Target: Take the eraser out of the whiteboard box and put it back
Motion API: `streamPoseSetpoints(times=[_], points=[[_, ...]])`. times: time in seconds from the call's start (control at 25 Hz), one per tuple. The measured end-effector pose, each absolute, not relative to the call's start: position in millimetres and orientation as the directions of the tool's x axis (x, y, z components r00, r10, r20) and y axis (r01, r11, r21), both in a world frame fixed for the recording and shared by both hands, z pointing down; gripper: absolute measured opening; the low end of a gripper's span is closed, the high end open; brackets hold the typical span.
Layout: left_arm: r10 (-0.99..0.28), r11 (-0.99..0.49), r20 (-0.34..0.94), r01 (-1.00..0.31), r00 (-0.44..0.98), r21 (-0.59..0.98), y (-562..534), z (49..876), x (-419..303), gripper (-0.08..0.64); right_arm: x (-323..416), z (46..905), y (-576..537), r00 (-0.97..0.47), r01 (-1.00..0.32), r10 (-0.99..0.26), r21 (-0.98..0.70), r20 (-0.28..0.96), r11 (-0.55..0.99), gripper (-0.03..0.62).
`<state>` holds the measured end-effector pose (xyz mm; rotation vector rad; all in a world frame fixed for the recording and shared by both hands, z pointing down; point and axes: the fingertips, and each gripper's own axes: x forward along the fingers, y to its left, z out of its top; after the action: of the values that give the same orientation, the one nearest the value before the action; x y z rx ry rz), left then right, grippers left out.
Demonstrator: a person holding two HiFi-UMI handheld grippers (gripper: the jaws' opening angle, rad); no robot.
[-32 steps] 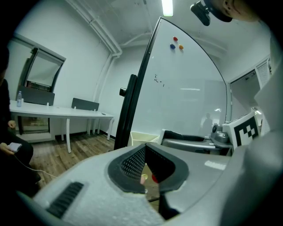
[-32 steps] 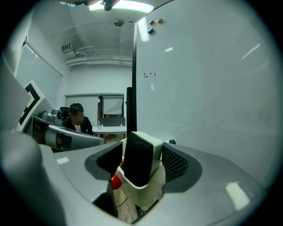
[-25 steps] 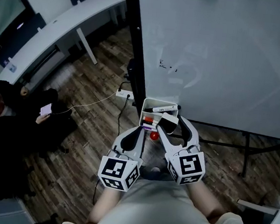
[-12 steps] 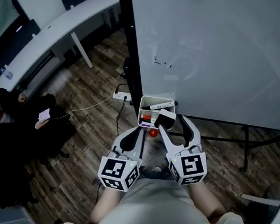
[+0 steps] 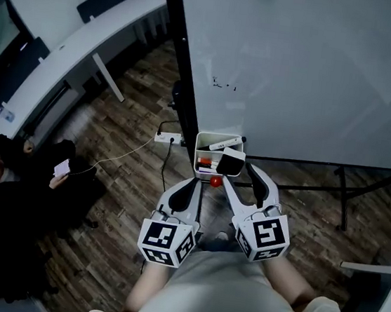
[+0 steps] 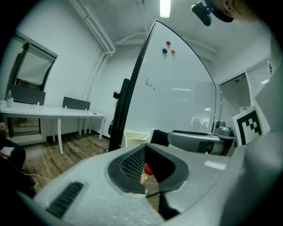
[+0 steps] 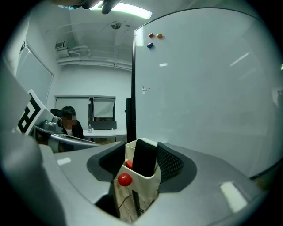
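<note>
Right gripper [image 7: 141, 152] jaws just closing round eraser [image 7: 146, 162] in whiteboard box [image 7: 142, 180], not gripping. Only head view shows marker [image 5: 219, 146]. Left gripper [image 6: 145, 155] closed, empty.

Black eraser [image 5: 231, 163], white box [image 5: 197, 152], red ball [image 5: 215, 181], brown floor [image 5: 125, 125].

No words, numbers or brand names can be read anywhere. The whiteboard [image 5: 298, 72] bears only a small dark scribble [image 5: 222, 84], too small to make out. The two cubes [image 5: 166, 242] [image 5: 263, 236] carry black-and-white square patterns with no letters, and no label is legible on the box [image 5: 197, 152].
</note>
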<state>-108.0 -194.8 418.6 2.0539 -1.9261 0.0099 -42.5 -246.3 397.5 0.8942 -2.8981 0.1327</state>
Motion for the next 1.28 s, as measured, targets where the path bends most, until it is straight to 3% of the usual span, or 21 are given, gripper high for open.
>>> streamPoseSetpoints(times=[0.6,1.28], points=[[-0.960,-0.130,0.217,-0.968,0.176,0.212,-160.7,410.1,-100.8,0.005,-28.2,384.1,-201.0,-0.772,-0.635,-0.628,-0.073,0.096,0.769,0.024],[-0.947,-0.186,0.221,-0.958,0.234,0.217,-90.1,413.3,-82.9,0.005,-7.9,387.1,-122.7,-0.739,-0.674,-0.665,-0.093,0.106,0.733,0.006]])
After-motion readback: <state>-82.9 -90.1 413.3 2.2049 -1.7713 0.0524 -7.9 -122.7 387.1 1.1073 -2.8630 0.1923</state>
